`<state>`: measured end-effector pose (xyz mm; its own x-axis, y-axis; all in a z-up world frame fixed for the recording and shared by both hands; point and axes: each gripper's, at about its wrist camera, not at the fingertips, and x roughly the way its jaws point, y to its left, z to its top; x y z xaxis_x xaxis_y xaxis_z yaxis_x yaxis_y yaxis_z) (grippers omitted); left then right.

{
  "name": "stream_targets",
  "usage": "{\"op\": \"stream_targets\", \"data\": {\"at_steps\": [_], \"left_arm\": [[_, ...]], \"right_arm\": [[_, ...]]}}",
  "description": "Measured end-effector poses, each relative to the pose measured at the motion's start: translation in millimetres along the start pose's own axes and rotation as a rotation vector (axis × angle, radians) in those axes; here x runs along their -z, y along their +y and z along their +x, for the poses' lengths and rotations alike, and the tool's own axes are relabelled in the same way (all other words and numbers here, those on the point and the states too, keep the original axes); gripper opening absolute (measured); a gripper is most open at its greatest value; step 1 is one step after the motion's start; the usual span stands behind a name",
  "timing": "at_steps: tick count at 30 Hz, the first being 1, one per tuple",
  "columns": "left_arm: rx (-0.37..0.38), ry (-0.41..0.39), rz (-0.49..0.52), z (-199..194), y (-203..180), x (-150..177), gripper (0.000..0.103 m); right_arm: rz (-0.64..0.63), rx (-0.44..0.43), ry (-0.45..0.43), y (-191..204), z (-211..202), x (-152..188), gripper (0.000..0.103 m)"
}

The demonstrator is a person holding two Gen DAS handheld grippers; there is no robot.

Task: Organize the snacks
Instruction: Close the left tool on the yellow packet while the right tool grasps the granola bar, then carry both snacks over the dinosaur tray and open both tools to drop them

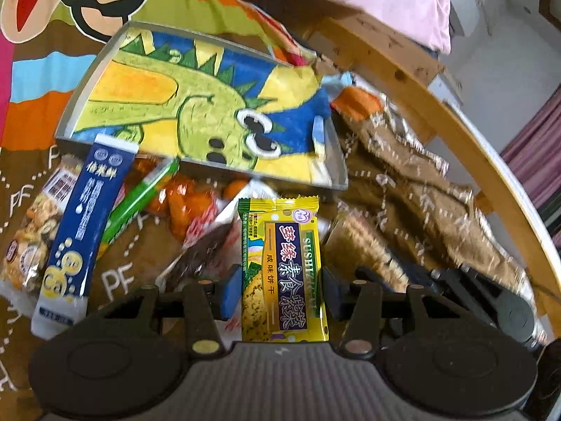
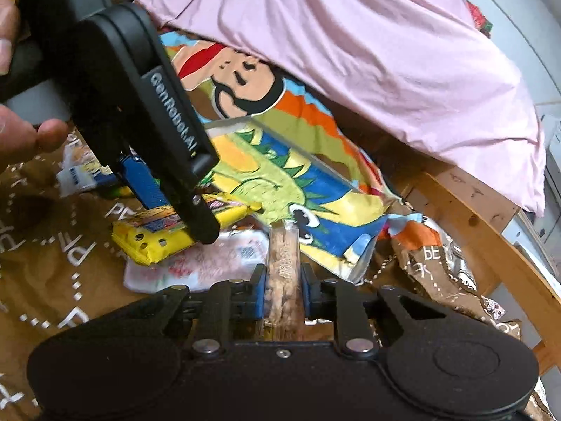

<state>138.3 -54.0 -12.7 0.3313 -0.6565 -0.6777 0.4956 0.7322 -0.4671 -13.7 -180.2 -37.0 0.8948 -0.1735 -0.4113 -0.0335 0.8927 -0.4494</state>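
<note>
In the left wrist view my left gripper is shut on a yellow cracker packet, which stands upright between the blue pads. Just beyond it lies a shallow grey tray lined with a dinosaur towel. In the right wrist view my right gripper is shut on a slim brown snack bar in clear wrap that points toward the tray. To the upper left is the left gripper, held in a hand, with the yellow packet in it.
Loose snacks lie in front of the tray on the brown cloth: a blue sachet, a cookie pack, a green stick, orange candies, a white packet. A crumpled brown bag, a wooden rail and pink cloth lie right.
</note>
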Motion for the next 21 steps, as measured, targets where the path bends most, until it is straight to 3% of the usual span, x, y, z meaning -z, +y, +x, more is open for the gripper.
{"op": "stream_targets", "data": {"at_steps": [5, 11, 18, 21], "left_arm": [[0.020, -0.022, -0.022, 8.9, -0.7, -10.0, 0.053], [0.032, -0.055, -0.049, 22.2, 5.6, -34.2, 0.053], [0.013, -0.110, -0.059, 46.4, 12.1, -77.9, 0.053], [-0.003, -0.123, -0.051, 60.9, 15.4, -98.8, 0.053]], "right_arm": [[0.034, 0.007, -0.003, -9.0, 9.4, 1.2, 0.021], [0.117, 0.082, -0.088, -28.4, 15.3, -2.8, 0.021], [0.294, 0.122, -0.166, -58.3, 53.7, -8.1, 0.021], [0.352, 0.101, -0.184, -68.5, 77.8, -13.2, 0.021]]}}
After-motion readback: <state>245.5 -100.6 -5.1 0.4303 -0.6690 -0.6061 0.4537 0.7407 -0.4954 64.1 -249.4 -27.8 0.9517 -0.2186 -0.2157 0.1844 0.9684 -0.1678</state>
